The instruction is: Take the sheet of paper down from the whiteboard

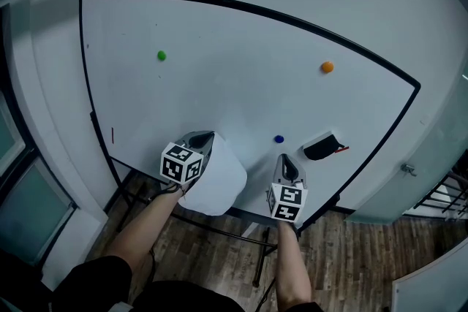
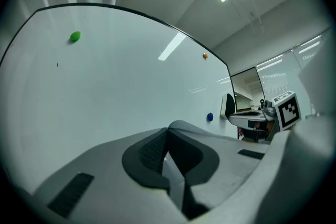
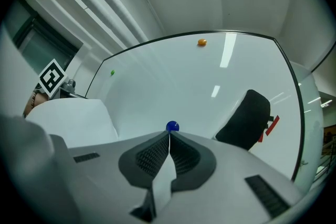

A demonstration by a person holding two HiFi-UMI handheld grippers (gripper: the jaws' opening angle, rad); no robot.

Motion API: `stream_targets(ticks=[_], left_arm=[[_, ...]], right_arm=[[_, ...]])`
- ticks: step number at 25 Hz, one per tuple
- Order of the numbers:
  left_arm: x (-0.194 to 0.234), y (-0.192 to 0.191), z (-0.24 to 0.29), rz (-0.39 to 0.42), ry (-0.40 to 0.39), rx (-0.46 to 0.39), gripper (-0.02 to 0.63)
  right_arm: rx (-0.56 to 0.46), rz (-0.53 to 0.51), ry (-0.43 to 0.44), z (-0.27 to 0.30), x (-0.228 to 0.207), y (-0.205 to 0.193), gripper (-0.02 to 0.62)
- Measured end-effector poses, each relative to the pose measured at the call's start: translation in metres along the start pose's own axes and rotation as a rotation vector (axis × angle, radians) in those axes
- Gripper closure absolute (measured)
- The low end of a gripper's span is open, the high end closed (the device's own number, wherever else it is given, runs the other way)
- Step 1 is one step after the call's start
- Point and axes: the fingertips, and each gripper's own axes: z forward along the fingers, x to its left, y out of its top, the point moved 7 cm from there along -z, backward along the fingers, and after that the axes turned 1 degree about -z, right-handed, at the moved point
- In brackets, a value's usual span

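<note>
The left gripper (image 1: pixel 207 135) is clenched on the sheet of paper (image 1: pixel 219 183), jaws pressed together on its upper edge right by the whiteboard (image 1: pixel 234 84). The sheet curls away from the board, bowing out to the right of that gripper and hanging down past the board's lower edge. Whether its top corner touches the board I can't tell.

Over to the right gripper (image 1: pixel 287 157): jaws closed tight with nothing between them, pointing at the board, well clear of the sheet. Its tips sit just below a blue magnet (image 1: pixel 278 139), close but apart.

Just right of that magnet, a black eraser (image 1: pixel 320 147) clings to the board with a small red item (image 1: pixel 342 150) at its edge. Higher up, a green magnet (image 1: pixel 161 55) sits toward the left and an orange magnet (image 1: pixel 327 67) toward the right, both far from the grippers. Nothing lies between the sheet and either gripper. Below, wood-look flooring (image 1: pixel 351 259).
</note>
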Motion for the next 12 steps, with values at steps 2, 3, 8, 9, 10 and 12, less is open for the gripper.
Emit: stream_targets(ticks=[2,3,8,9,10,12], left_arm=[[-0.0008,-0.0015,0.0013,0.003,-0.003,0.004,0.586],[-0.0012,-0.0024,0.0020,0.003,-0.004,0.007,0.586],[-0.0058,-0.0048,0.0052,0.006,-0.017,0.015,0.586],[-0.0064,-0.0047,0.0058,0.008,-0.020,0.015,0.586],[-0.0067,-0.0047,0.0062,0.010,-0.022,0.016,0.586],[-0.0069,-0.0047,0.0071,0.016,-0.025,0.019,0.586]], right_arm=[[0.005,0.003,0.004,-0.0006,0.0002,-0.0022,0.571],[0.009,0.001,0.006,-0.0008,0.0002,-0.0038,0.571],[0.019,-0.001,0.006,-0.0034,-0.0010,-0.0084,0.572],[0.018,0.001,0.004,-0.0037,-0.0013,-0.0078,0.572],[0.018,0.003,0.004,-0.0038,-0.0010,-0.0069,0.572],[0.016,0.004,0.002,-0.0037,-0.0013,-0.0051,0.572]])
